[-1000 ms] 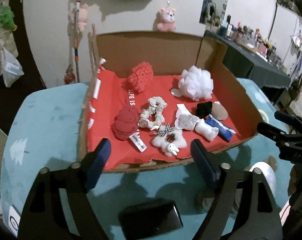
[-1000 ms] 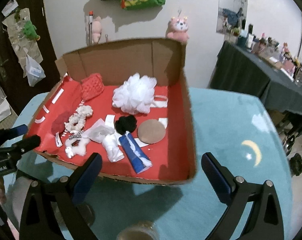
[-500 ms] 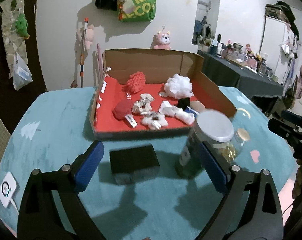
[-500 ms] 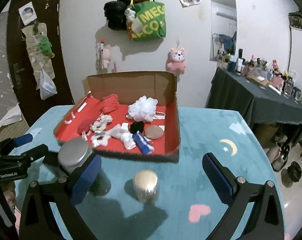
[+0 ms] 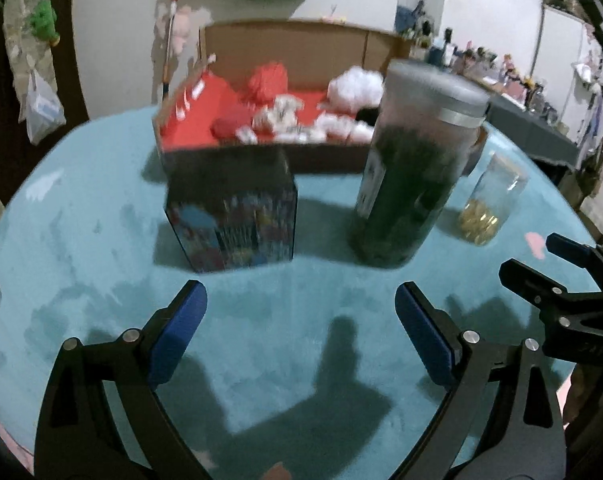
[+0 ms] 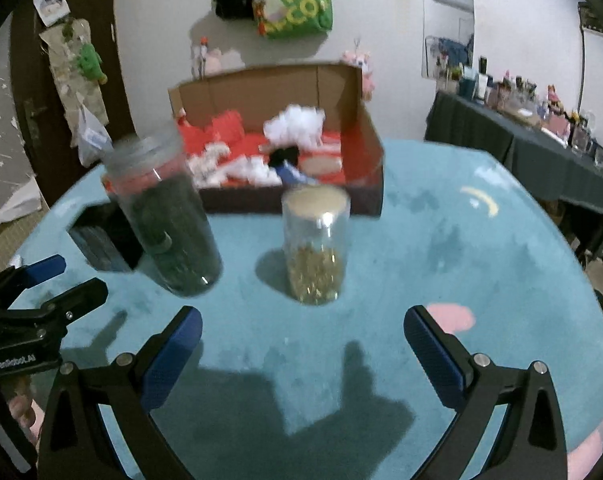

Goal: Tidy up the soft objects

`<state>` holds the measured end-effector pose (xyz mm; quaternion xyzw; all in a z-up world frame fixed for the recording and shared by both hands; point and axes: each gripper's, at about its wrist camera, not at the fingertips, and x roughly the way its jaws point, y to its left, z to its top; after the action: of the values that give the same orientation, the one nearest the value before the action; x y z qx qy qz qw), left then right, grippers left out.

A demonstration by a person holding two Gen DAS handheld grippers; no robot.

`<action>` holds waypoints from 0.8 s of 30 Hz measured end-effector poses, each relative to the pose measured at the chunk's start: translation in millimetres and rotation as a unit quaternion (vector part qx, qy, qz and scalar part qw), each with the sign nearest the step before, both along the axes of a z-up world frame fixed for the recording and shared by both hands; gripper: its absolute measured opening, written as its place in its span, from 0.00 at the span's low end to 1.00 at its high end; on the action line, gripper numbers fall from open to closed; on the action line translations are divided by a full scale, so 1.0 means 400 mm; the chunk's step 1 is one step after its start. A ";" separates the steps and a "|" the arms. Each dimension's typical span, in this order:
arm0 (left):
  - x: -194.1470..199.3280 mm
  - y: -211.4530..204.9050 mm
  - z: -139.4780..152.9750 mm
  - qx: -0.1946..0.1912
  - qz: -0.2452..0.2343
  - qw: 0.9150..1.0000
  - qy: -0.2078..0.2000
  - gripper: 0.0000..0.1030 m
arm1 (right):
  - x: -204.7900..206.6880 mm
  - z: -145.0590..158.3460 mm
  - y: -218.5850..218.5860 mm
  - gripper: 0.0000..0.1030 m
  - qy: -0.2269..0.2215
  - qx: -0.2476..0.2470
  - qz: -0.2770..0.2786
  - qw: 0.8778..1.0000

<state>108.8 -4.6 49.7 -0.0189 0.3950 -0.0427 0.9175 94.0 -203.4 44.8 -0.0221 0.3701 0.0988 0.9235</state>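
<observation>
A cardboard box with a red lining stands at the far side of the teal table and also shows in the right wrist view. In it lie soft things: a red knitted piece, a white mesh puff, a dark red piece, white bits and a black scrunchie. My left gripper is open and empty, low over the table's near part. My right gripper is open and empty, also near the front. Both views are blurred.
A tall jar of dark contents, a small jar with golden bits and a dark printed box stand between the grippers and the cardboard box. A dark side table with bottles is at the right.
Both grippers have pulled back from the cardboard box and dropped lower toward the table. The jars and the dark box now stand close in front of them. Both stay open.
</observation>
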 end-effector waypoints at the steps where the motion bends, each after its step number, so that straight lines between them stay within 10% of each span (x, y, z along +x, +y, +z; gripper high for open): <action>1: 0.003 -0.002 -0.012 -0.001 0.000 1.000 0.006 0.94 | 0.007 -0.017 0.001 1.00 0.006 -0.005 -0.001 1.000; 24: 0.023 -0.021 -0.066 0.034 0.033 0.998 0.032 0.97 | 0.036 -0.108 0.001 1.00 0.057 -0.032 -0.026 0.998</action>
<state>118.1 -12.9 23.3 -0.0024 0.4245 0.0016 0.9054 108.3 -202.9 1.7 -0.0364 0.4254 0.0634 0.9020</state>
